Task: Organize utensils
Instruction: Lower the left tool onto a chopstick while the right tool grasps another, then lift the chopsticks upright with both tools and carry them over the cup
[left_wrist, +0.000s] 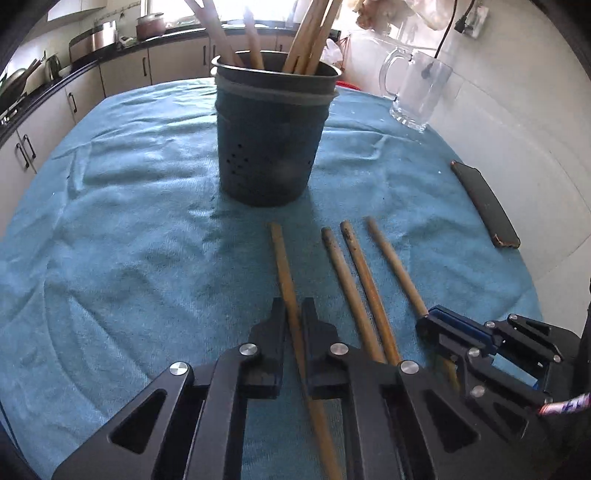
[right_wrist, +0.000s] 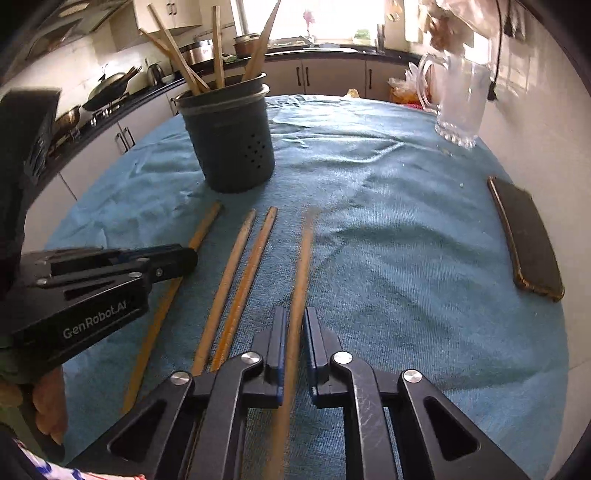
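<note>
Four wooden chopsticks lie side by side on the blue cloth (left_wrist: 129, 229) in front of a dark perforated holder (left_wrist: 269, 147) that has several wooden utensils standing in it. My left gripper (left_wrist: 294, 314) is shut on the leftmost chopstick (left_wrist: 282, 258), which runs between its pads. My right gripper (right_wrist: 295, 321) is shut on the rightmost chopstick (right_wrist: 306, 251), whose far tip looks blurred. The two middle chopsticks (right_wrist: 236, 258) lie loose between them. Each gripper shows in the other's view: the right gripper (left_wrist: 430, 321) low on the right, the left gripper (right_wrist: 186, 258) on the left.
A clear glass mug (right_wrist: 458, 103) stands at the far right of the table, by the wall. A dark phone (right_wrist: 524, 240) lies near the right edge. A person's hand (right_wrist: 48, 402) holds the left tool. Kitchen counters and cabinets run behind the table.
</note>
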